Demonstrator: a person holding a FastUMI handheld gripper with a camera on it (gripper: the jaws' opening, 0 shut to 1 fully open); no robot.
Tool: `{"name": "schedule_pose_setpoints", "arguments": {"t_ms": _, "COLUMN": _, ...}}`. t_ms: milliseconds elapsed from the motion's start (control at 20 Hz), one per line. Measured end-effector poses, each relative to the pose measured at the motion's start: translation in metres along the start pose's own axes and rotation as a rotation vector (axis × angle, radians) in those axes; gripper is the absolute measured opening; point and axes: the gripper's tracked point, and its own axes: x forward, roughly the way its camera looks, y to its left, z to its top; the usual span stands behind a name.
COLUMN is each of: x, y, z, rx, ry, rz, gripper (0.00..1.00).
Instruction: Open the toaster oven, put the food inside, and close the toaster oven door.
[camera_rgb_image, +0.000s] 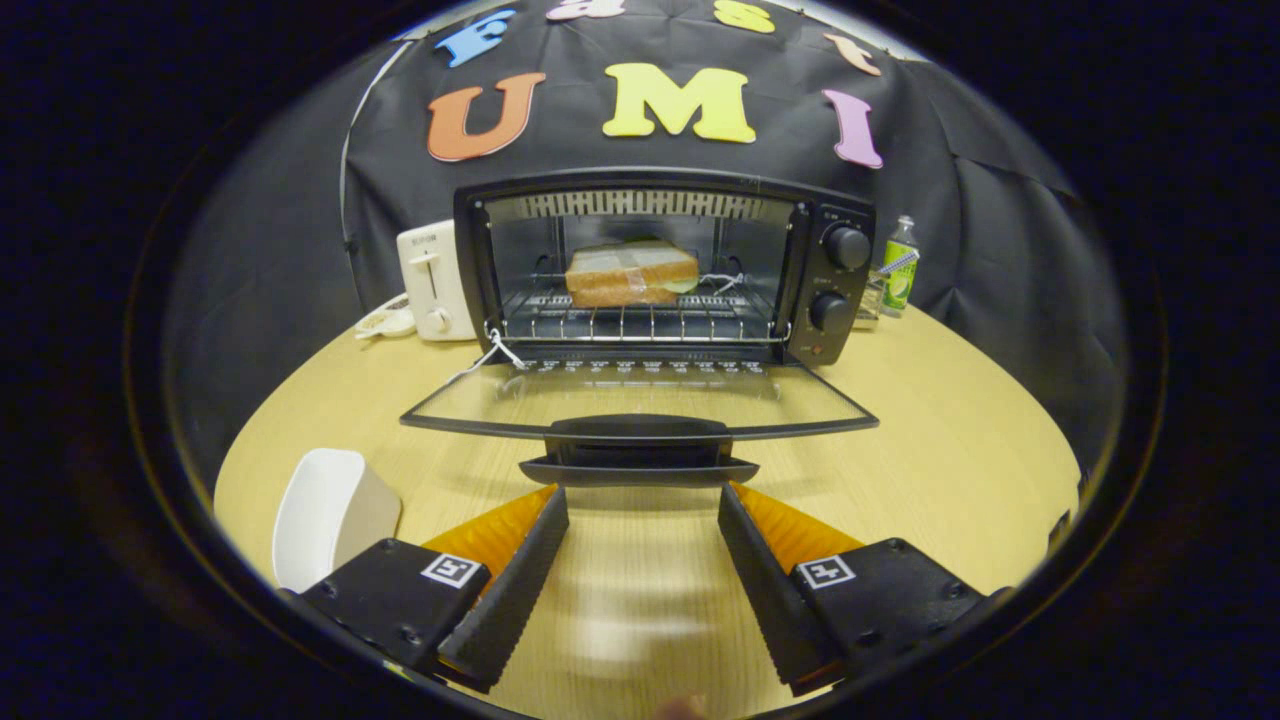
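A black toaster oven stands at the back of the wooden table with its glass door folded down flat toward me. A sandwich lies on the wire rack inside the cavity. The door's black handle juts out just ahead of my fingertips. My gripper is open, its two fingers spread wide with nothing between them, hovering low over the table right below the handle.
A white plate lies on the table beside my left finger. A white pop-up toaster stands left of the oven with a small white dish by it. A green-labelled bottle stands to the oven's right.
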Motion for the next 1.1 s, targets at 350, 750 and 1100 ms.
{"name": "schedule_pose_setpoints", "arguments": {"t_ms": 350, "x": -0.002, "y": 0.000, "z": 0.011, "rx": 0.004, "ry": -0.052, "rz": -0.021, "gripper": 0.99}}
{"name": "schedule_pose_setpoints", "arguments": {"t_ms": 750, "x": -0.010, "y": 0.001, "z": 0.063, "rx": -0.019, "ry": -0.209, "rz": -0.010, "gripper": 0.99}}
{"name": "schedule_pose_setpoints", "arguments": {"t_ms": 1100, "x": -0.014, "y": 0.004, "z": 0.107, "rx": -0.061, "ry": -0.337, "rz": 0.000, "gripper": 0.98}}
